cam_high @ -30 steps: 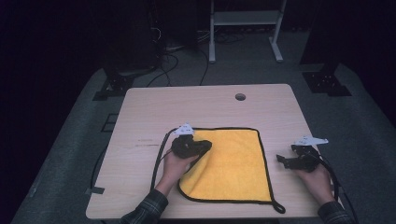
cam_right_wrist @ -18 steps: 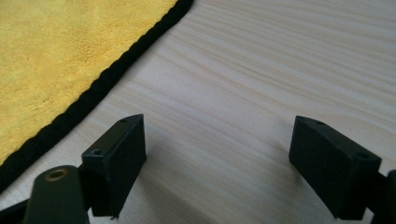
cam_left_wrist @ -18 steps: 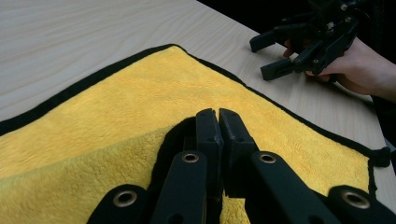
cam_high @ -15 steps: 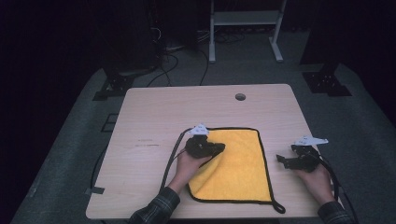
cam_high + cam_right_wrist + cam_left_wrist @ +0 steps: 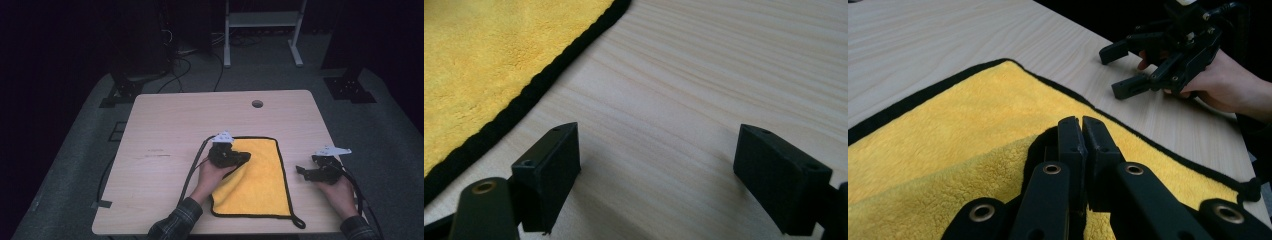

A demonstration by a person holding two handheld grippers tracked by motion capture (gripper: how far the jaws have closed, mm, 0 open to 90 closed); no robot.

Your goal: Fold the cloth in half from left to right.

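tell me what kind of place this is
Probably a lab or recording room, not a home: a lone wooden table on grey carpet, dark surroundings, loose cables and a metal stand behind it.

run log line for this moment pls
left claw: shut on yellow cloth edge, folding | right claw: open, resting on table beside cloth

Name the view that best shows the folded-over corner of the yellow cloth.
The left gripper view: the shut left tool pinches the yellow cloth there, close up. The high view shows the cloth whole but small; the right gripper view catches just its black-edged border.
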